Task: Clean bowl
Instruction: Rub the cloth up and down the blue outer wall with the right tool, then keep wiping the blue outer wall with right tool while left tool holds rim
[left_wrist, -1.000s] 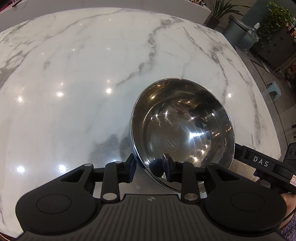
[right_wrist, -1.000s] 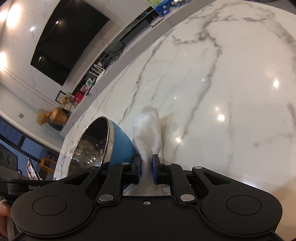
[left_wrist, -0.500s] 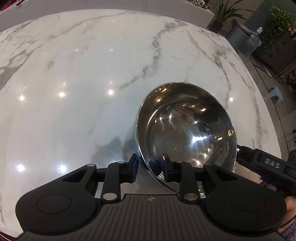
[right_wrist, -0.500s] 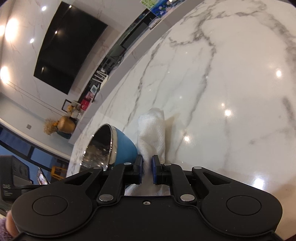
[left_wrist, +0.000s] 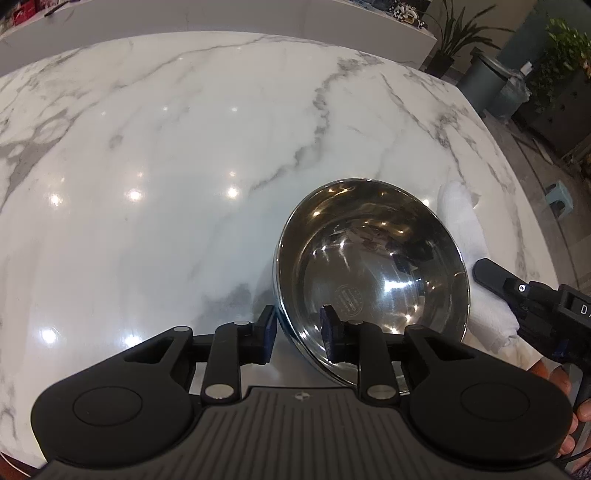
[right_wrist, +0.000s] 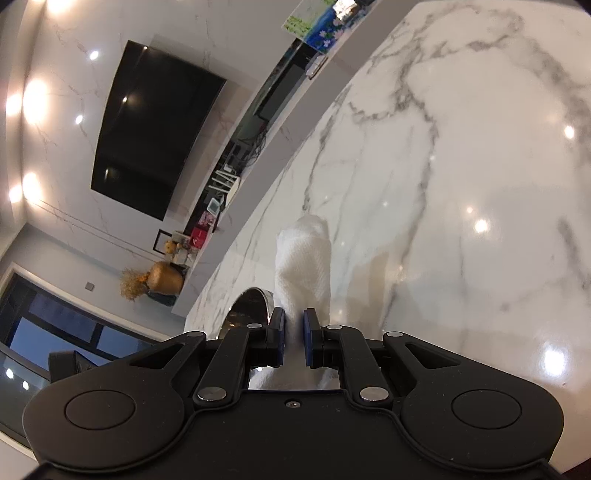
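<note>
The near rim of the tilted stainless steel bowl (left_wrist: 373, 273) is clamped between the left gripper (left_wrist: 299, 332) pads. A folded white cloth (right_wrist: 304, 266) is pinched tightly by the right gripper (right_wrist: 293, 332), beside the bowl's outer wall, above the marble table (left_wrist: 166, 184).

Bowl and cloth side by side on the table.
The bowl (left_wrist: 373, 273) sits on the table (left_wrist: 166, 184); the cloth (left_wrist: 469, 258) lies just right of it.

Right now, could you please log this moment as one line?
left tool: grips bowl rim | right tool: holds cloth beside bowl | wiping: not started
</note>
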